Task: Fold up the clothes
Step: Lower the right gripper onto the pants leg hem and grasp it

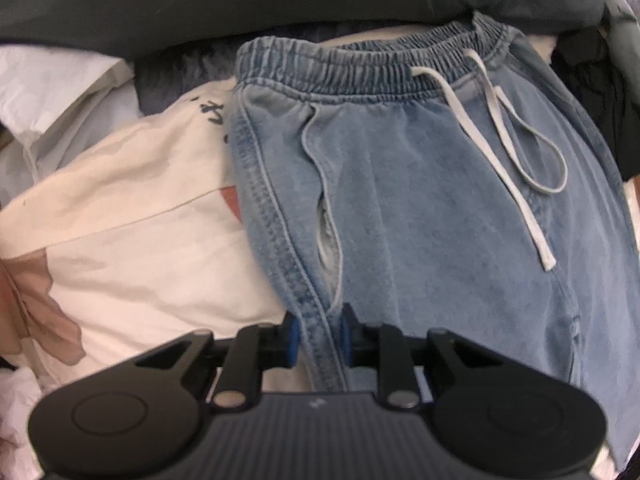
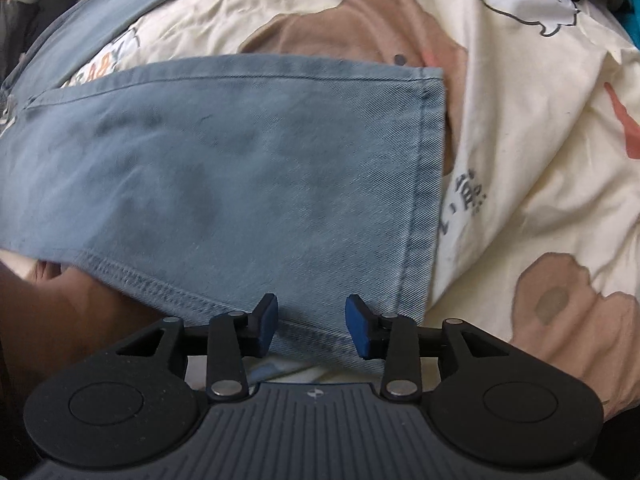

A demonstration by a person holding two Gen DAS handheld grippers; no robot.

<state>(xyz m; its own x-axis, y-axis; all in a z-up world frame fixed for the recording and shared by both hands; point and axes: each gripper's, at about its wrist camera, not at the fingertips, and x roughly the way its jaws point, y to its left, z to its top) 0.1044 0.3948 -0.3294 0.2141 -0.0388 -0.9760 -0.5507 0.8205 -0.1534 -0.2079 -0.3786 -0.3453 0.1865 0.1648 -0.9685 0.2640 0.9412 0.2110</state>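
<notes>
Light blue jeans lie flat on a cream printed bedsheet, elastic waistband at the far end with a white drawstring trailing over the front. My left gripper is shut on the jeans' left side seam, below the pocket opening, with the denim filling the gap between its blue pads. The right wrist view shows a jeans leg lying across the sheet, its hem at the right. My right gripper stands open just over the leg's near edge, close to the hem corner, pads apart from the cloth.
A dark grey garment lies beyond the waistband, white cloth at the far left, and black clothing at the right. The other jeans leg runs along the upper left. Cream bedsheet spreads to the right of the hem.
</notes>
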